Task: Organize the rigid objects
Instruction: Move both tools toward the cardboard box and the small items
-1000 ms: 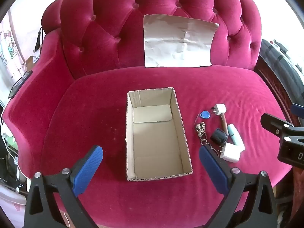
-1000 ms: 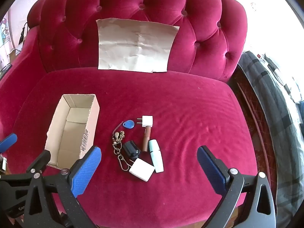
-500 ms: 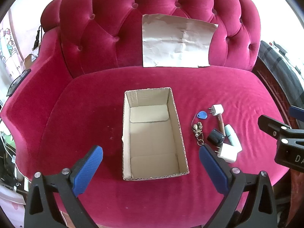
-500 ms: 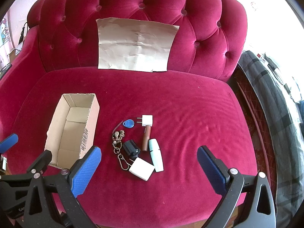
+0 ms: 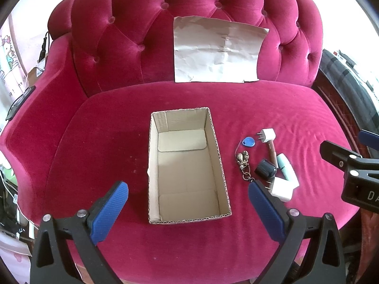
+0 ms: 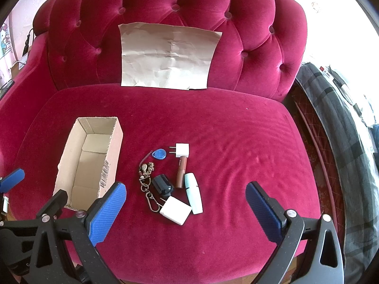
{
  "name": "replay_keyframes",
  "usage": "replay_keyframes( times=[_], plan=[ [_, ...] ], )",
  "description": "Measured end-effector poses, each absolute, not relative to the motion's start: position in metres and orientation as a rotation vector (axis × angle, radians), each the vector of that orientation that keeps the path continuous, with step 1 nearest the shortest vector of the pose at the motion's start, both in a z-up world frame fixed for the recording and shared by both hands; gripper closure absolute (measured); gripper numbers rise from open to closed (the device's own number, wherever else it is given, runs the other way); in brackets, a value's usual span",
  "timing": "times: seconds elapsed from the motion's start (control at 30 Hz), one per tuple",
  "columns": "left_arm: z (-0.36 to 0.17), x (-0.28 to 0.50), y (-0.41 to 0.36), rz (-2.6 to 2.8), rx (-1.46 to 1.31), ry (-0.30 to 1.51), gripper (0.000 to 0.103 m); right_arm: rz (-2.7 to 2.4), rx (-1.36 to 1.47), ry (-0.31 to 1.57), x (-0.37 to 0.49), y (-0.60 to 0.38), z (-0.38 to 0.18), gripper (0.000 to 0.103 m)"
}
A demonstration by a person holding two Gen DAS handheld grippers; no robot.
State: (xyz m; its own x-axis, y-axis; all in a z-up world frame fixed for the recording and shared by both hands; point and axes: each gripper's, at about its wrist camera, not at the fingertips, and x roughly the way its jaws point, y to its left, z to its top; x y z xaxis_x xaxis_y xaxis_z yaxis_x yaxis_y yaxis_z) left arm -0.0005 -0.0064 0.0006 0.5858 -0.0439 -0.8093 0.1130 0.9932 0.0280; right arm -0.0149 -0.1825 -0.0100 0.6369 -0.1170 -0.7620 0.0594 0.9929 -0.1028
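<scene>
both tools idle above the front edge of the red sofa seat (image 6: 236, 123), nothing held: left gripper (image 5: 188, 209) spread wide over the near end of the cardboard box (image 5: 219, 163), right gripper (image 6: 186, 203) spread wide over the pile of small items. box is empty, open top, long axis running away from the camera. items lie in a tight cluster just right of the box: blue key tag (image 6: 160, 154), small white plug (image 6: 182, 150), brown tube (image 6: 182, 171), pale green case (image 6: 193, 193), black charger (image 6: 162, 184), flat white adapter (image 6: 175, 210), and a keychain (image 6: 146, 182) with a clasp. judgement: sorting not yet started, first pick probably on the right side. risks: items touch or overlap, so closing on the white adapter could drag the clasp or nudge the black charger along; the keychain may snag and trail out of the grip; soft velvet gives under pressure, so a low flat piece could sink and slip the pads; the light box could slide if a finger clips its wall
</scene>
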Motion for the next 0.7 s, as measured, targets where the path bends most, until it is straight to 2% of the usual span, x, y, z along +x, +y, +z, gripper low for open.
replay_keyframes(
  times=[0.7],
  plan=[
    [0.0067, -0.0011, 0.0023, -0.058, 0.053, 0.89, 0.0, -0.12, -0.065, 0.882, -0.0131, -0.1873, -0.0111, 0.0]
  ],
)
